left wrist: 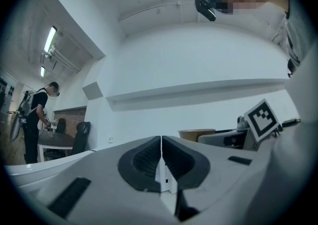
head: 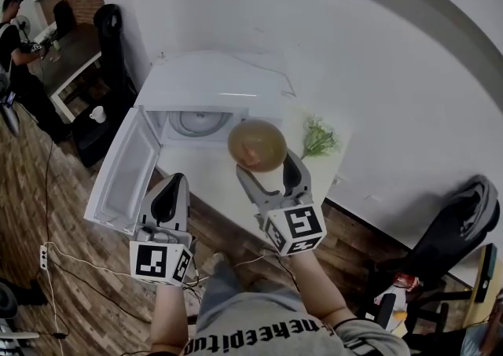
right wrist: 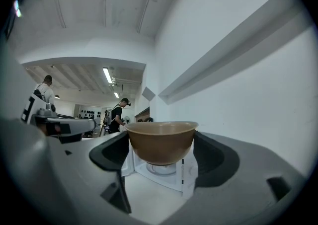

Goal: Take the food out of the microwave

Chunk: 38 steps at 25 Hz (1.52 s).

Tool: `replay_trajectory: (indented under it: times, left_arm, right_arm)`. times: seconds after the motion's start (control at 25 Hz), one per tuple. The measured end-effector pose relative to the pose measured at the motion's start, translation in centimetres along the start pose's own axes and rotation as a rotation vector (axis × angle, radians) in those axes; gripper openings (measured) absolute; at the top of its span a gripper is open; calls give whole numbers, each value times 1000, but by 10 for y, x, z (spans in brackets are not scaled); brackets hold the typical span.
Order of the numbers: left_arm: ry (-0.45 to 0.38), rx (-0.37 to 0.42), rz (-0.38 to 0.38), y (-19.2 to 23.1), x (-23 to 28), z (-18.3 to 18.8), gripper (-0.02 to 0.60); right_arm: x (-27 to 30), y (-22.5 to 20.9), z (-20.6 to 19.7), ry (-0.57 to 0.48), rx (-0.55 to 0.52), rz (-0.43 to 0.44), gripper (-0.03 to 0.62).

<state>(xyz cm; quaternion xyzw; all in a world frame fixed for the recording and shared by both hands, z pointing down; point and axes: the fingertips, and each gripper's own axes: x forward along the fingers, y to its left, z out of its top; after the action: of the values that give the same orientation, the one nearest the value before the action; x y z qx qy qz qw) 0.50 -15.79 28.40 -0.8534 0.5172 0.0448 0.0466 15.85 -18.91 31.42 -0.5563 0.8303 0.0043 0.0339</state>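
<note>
— Right gripper [head: 264, 166], how wide?
— Jaws spread wide, pressed on both sides of the brown bowl [head: 257, 144]. It hangs outside the microwave [head: 212, 83], just in front of the open cavity, clear of the white table [head: 220, 189].
— Left gripper [head: 173, 191]?
— Jaws pressed together, nothing between them, low in front of the microwave beside its door [head: 124, 178].
— Room around?
— That door swings out fully at the microwave's left. A small green plant [head: 318, 139] sits at the microwave's right, near the bowl.
</note>
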Motion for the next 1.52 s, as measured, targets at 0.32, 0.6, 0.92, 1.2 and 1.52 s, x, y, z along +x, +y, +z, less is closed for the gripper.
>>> replay_trajectory:
  times: [0.32, 0.6, 0.92, 1.2, 1.52]
  left_arm:
    - [-10, 11, 10, -22, -7, 8, 11]
    - [-26, 7, 13, -37, -13, 13, 11]
    - [-34, 13, 19, -49, -18, 16, 11]
    - [-42, 19, 30, -54, -21, 20, 11]
    - [-36, 21, 40, -62, -23, 18, 11]
  right_arm:
    - [-34, -23, 18, -58, 11, -35, 408]
    - [-56, -37, 28, -75, 4, -52, 408]
    - [-70, -44, 32, -90, 11, -58, 408]
    - [-80, -48, 35, -98, 10, -58, 408]
    - [-86, -52, 36, -111, 9, -51, 408]
